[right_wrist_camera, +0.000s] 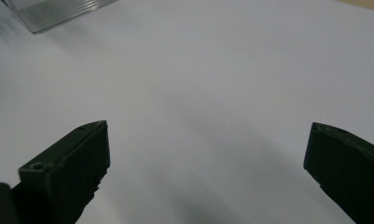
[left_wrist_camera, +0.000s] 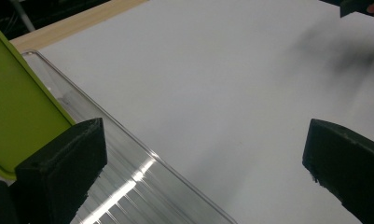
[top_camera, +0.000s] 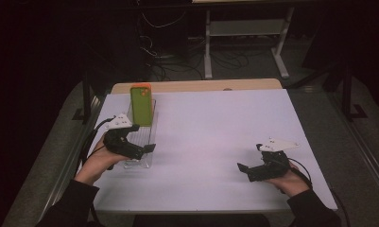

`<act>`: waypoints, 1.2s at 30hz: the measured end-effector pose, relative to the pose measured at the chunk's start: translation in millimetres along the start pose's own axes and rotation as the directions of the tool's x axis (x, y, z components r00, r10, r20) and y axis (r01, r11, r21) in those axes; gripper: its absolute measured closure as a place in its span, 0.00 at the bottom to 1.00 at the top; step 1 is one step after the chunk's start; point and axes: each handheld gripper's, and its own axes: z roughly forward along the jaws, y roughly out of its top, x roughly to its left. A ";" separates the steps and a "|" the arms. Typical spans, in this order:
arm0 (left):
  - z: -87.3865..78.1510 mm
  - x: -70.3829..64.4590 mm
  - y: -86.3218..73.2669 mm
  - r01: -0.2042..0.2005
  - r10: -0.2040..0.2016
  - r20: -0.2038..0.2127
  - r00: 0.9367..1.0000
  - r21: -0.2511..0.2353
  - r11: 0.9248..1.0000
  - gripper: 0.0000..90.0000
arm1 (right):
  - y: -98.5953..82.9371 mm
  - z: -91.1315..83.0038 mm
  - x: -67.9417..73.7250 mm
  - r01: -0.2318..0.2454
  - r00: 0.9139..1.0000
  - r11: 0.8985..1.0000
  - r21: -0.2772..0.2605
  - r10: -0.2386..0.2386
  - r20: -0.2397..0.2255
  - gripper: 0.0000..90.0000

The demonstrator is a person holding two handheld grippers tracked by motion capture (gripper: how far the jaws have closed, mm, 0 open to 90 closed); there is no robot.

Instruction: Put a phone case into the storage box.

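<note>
Both black jaws of my left gripper (left_wrist_camera: 201, 158) stand wide apart, gripping nothing; one jaw hangs over the near end of the clear tray (left_wrist_camera: 128, 184), though I cannot tell whether it touches the rim. Just behind that jaw I see the green phone case (left_wrist_camera: 17, 107), standing on edge inside the tray and leaning a little. I count one tray, one case and two grippers.

My right gripper (right_wrist_camera: 205, 163) is just as wide open, with bare white table (right_wrist_camera: 212, 79) between its jaws and a corner of the tray far off at the top left.

From the high view, my left gripper (top_camera: 147, 149) sits at the tray (top_camera: 144, 135) on the table's left side, the case (top_camera: 142, 105) upright at the tray's far end, and my right gripper (top_camera: 242, 169) rests near the front right, well apart from both.
</note>
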 end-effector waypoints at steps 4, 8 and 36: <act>-1.8 -3.7 -12.3 0.011 -0.011 0.007 1.000 -0.017 1.000 0.00 | 0.2 -0.2 0.7 0.001 1.000 1.000 0.009 -0.001 -0.004 0.00; -4.0 -5.9 -22.6 0.010 -0.010 0.001 1.000 -0.022 1.000 0.00 | 0.3 -0.3 0.5 0.002 1.000 1.000 0.009 -0.001 -0.006 0.00; -2.4 -15.1 -56.4 0.018 -0.018 0.017 1.000 -0.014 1.000 0.00 | -0.3 -2.5 -0.5 0.019 1.000 1.000 -0.003 -0.019 -0.012 0.00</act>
